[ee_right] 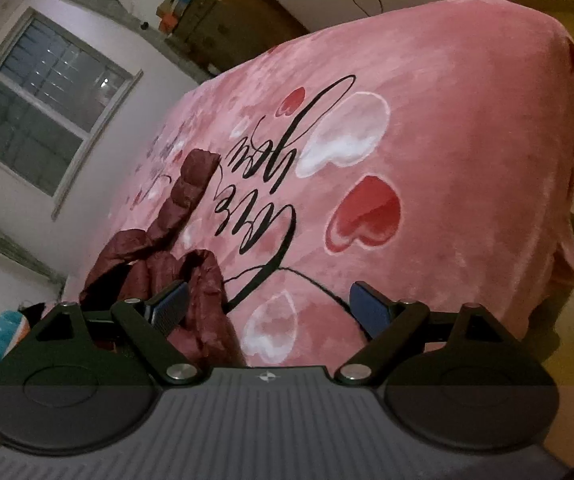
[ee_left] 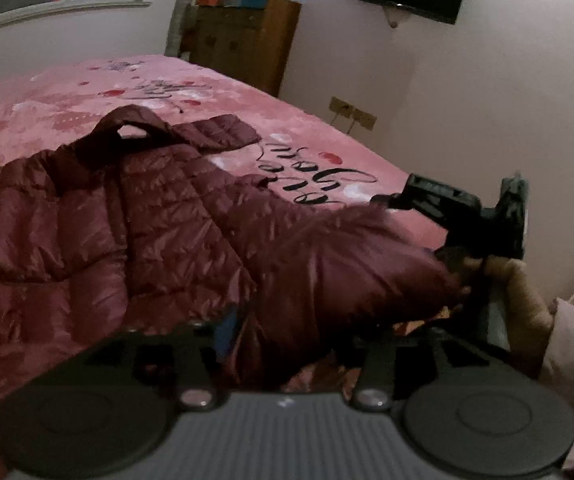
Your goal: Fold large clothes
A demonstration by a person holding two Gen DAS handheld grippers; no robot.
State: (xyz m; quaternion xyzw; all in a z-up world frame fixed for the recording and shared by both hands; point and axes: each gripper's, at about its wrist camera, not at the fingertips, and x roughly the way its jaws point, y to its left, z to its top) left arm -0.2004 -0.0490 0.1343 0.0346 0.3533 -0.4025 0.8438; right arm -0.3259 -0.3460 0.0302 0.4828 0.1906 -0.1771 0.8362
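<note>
We see the maroon puffer jacket (ee_left: 135,216) lying crumpled on the bed (ee_left: 315,128), which is covered by a pink blanket (ee_right: 447,128) with hearts and script. Our left hand-held gripper (ee_left: 283,344) is buried in the jacket's near edge; we cannot tell whether its fingers pinch the fabric. Our right hand-held gripper (ee_right: 271,308) is spread wide, its left pad (ee_right: 171,304) touching a jacket fold.

I can't read any word for certain: the pink plush bed blanket (ee_right: 447,120) carries black looping script (ee_right: 263,184), seen upside down, at 12 o'clock from my right camera, its letters illegible.
</note>
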